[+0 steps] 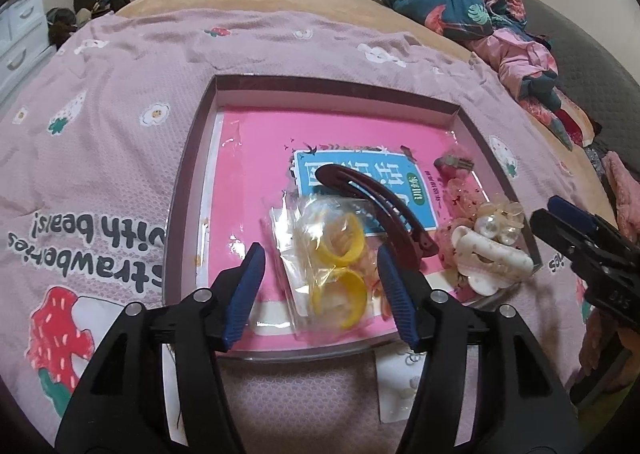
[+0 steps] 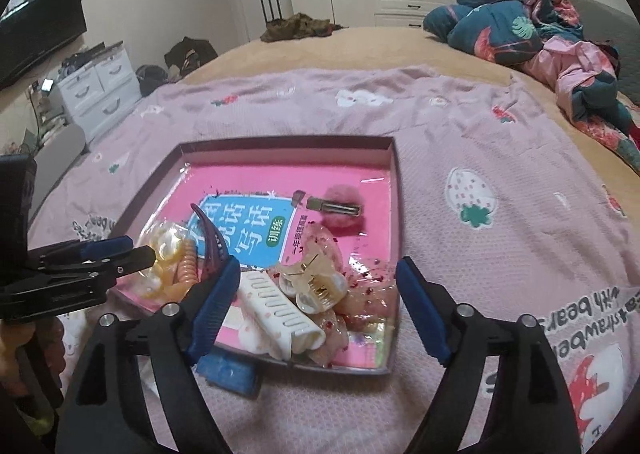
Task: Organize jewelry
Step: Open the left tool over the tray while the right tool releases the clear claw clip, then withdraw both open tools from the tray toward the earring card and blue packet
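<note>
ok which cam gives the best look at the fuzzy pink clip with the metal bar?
Right wrist: the fuzzy pink clip lies unobstructed in the tray, pompom and metal bar both clear. In the left wrist view it sits small near the tray's far right wall, mostly just the metal end readable.

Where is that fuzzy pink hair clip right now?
The fuzzy pink hair clip lies in the tray's far right corner, beyond the cream claw clip.

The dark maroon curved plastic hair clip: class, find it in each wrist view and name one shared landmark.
Left wrist view: dark maroon curved plastic hair clip, centre, lying over the blue book label.
Right wrist view: same clip, left of centre, standing on edge.
Shared landmark: the blue label.
</note>
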Tool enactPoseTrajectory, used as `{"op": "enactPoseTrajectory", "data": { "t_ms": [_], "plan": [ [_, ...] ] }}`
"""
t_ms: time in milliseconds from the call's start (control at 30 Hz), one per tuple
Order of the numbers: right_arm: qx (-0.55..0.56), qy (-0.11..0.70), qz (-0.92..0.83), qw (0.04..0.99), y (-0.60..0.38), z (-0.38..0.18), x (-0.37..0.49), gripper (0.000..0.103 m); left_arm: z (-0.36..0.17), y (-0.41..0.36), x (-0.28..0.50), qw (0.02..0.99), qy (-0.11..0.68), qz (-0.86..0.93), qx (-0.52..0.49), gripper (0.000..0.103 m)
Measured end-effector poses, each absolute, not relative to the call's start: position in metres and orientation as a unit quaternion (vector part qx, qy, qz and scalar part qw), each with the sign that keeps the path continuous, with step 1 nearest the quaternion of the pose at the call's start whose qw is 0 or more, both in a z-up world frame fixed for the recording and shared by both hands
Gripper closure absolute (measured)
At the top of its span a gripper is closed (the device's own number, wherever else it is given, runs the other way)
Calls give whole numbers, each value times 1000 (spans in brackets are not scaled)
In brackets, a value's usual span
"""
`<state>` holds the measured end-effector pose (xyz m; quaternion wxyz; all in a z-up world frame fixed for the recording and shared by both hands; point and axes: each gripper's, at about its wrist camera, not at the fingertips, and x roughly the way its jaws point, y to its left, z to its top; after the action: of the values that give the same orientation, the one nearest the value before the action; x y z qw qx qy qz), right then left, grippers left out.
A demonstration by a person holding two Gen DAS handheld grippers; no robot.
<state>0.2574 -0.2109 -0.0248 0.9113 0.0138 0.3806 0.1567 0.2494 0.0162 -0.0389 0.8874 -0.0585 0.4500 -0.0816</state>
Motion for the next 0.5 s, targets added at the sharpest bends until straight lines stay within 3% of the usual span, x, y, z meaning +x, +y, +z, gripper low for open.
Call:
{"op": "enactPoseTrajectory", "data": {
  "t_ms": [500],
  "plan": [
    [15, 322, 156, 934, -233, 31, 204, 15, 19, 13, 206, 915, 393, -73, -56, 24]
  ]
}}
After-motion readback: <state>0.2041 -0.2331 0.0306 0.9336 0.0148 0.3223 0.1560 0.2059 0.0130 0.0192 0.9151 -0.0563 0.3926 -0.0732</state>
